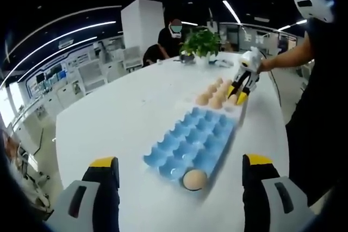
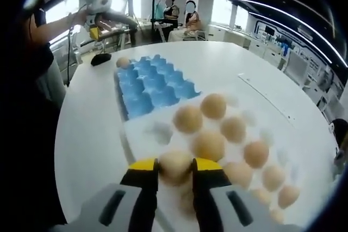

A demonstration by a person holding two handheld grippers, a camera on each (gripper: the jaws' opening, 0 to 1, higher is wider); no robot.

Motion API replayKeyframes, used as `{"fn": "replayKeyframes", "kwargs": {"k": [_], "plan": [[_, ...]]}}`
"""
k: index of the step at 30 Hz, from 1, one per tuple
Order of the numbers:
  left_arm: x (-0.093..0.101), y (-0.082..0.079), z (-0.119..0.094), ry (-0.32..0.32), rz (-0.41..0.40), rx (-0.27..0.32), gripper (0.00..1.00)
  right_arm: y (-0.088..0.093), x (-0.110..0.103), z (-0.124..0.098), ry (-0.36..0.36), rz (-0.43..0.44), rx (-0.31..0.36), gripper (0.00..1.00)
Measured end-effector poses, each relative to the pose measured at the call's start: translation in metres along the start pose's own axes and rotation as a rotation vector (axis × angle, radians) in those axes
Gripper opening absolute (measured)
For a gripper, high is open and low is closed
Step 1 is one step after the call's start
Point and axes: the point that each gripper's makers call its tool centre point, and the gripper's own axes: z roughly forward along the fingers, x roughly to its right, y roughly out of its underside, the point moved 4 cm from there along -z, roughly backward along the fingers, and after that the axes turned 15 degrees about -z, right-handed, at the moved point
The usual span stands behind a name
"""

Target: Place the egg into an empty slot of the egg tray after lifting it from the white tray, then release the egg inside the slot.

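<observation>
Left gripper: jaws spread wide, holding nothing, hanging over the near table edge.
Right gripper: yellow-tipped jaws closed onto an egg at the near edge of the white tray; in the left gripper view it sits at 1 o'clock, at the tray's far corner.
White tray: eggs at 3 to 5 o'clock in the right gripper view, some slots empty at its left side.
Blue tray: touching the white tray end to end, almost all slots open; one egg in the corner slot nearest the left gripper.
Table: white, broad bare surface at 9 to 11 o'clock of the blue tray.
Right side: blue tray runs close to the table edge, the person's body just beyond.
Far end: plant at 12 o'clock.
</observation>
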Motion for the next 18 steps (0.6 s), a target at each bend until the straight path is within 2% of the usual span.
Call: {"fn": "replayKeyframes", "kwargs": {"k": [18], "plan": [[-0.0033,0.0001,-0.0023,0.004,-0.003,0.011,0.91,-0.0088,0.0064,-0.0083,0.018,0.034,-0.008,0.23]]}}
